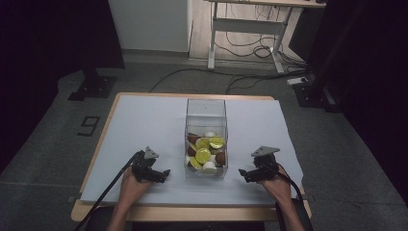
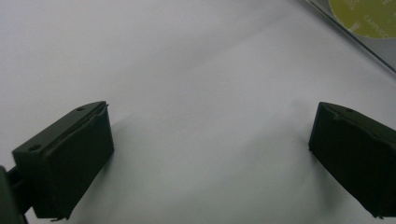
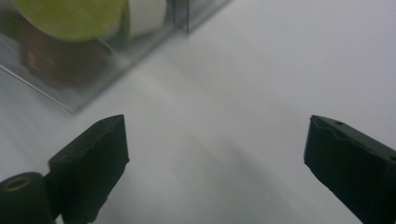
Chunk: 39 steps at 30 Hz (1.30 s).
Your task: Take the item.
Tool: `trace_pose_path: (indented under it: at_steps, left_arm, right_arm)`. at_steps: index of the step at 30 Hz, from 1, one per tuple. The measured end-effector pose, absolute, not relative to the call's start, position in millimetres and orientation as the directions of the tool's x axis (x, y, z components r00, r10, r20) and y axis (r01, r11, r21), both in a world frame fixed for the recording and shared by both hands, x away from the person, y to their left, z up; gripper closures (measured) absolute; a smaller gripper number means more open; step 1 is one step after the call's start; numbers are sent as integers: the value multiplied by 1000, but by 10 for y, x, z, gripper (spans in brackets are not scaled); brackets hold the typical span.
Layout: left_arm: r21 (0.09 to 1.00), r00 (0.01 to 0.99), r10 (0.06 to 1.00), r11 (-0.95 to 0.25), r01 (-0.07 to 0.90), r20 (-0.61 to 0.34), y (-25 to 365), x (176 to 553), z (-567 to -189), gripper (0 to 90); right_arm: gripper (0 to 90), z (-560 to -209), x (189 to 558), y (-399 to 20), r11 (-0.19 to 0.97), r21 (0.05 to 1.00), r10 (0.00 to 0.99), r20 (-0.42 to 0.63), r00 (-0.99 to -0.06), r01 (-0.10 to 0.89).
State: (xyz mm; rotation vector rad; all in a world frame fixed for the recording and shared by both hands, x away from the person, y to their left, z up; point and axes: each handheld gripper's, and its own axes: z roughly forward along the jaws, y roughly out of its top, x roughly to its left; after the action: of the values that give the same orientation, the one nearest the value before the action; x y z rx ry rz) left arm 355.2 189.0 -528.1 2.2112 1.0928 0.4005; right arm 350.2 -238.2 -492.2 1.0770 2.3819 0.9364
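A: Both claws wide, nothing in them. Left gripper & right gripper sit either side of the clear box, mid table, near edge.

B: OK, go in from top, grab one pod, slow.

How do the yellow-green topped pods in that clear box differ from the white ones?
The yellow-green pods show broad, flat, shiny tops facing up; the white pods look plain, rounded and matte. Several yellow-green pods lie through the middle of the pile, while just two white pods show, one at the near wall and one at the far edge. Both kinds lie loose in the clear box, mixed with brown pods.
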Motion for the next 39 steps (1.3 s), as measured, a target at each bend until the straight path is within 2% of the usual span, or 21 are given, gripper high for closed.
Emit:
trace_pose_path:
  at_steps: [6,12,26,39]
  left_arm:
    - [657,609,793,-456,601,-7,1890,3552,-5282,0]
    - [656,610,793,-456,601,-7,1891,3553,-5281,0]
    - [656,610,793,-456,601,-7,1890,3553,-5282,0]
    - [656,611,792,-457,601,-8,1892,3554,-5281,0]
  right_arm:
    - [85,-4806,3466,-2350,479,733,756,-65,-652,483]
    - [75,-4720,3455,-2310,473,733,737,-24,-676,489]
    - [107,-4497,3457,-2167,470,742,723,-14,-690,478]
    - [78,-4390,3512,-1979,495,737,665,18,-746,459]
